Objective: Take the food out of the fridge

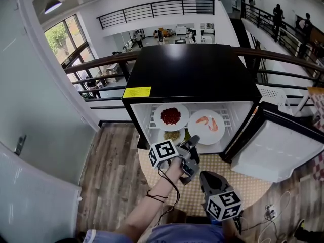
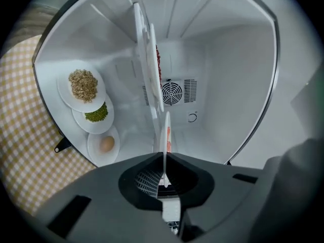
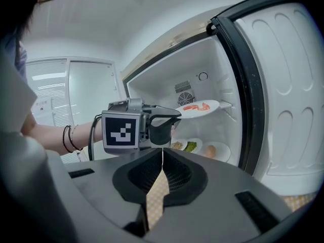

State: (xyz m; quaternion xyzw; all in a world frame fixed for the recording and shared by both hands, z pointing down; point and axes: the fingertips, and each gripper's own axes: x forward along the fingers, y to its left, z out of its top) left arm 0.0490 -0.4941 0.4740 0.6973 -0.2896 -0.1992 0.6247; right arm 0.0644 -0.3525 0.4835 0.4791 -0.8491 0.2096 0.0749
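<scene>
in the head view, a yellow sticker [image 1: 136, 92] marked the upper left corner of an open black fridge [image 1: 192, 70] that stood mid-frame on a checked cloth [image 1: 202, 194]. on its shelf [image 1: 230, 116], a plate of red food [image 1: 171, 116] sat just left of a plate of shrimp [image 1: 209, 126]. below them, the left gripper [image 1: 194, 139] extended into the fridge from the lower centre of the frame. its jaws pinched the near rim of the plate of shrimp, which was level with the front of the shelf. to the lower right, the right gripper [image 1: 205, 176] hung outside the fridge above the checked cloth, its jaws pressed together on nothing. the door [image 1: 276, 151] stood wide open at the right edge.

the left gripper view showed three more plates in a row at the left of the frame, on the fridge floor: a plate of grain [image 2: 82, 86], a plate of green food [image 2: 96, 114] and a plate with an egg [image 2: 105, 145]. at centre the shelf and both upper plates appeared edge-on, with the thin white rim of the plate of shrimp clamped between the jaws. a fan grille [image 2: 171, 92] sat on the back wall behind them.

in the right gripper view, the left gripper's marker cube [image 3: 121, 130] showed left of centre, with the plate of shrimp held out level to its right. the right jaws met at their tips at lower centre.
</scene>
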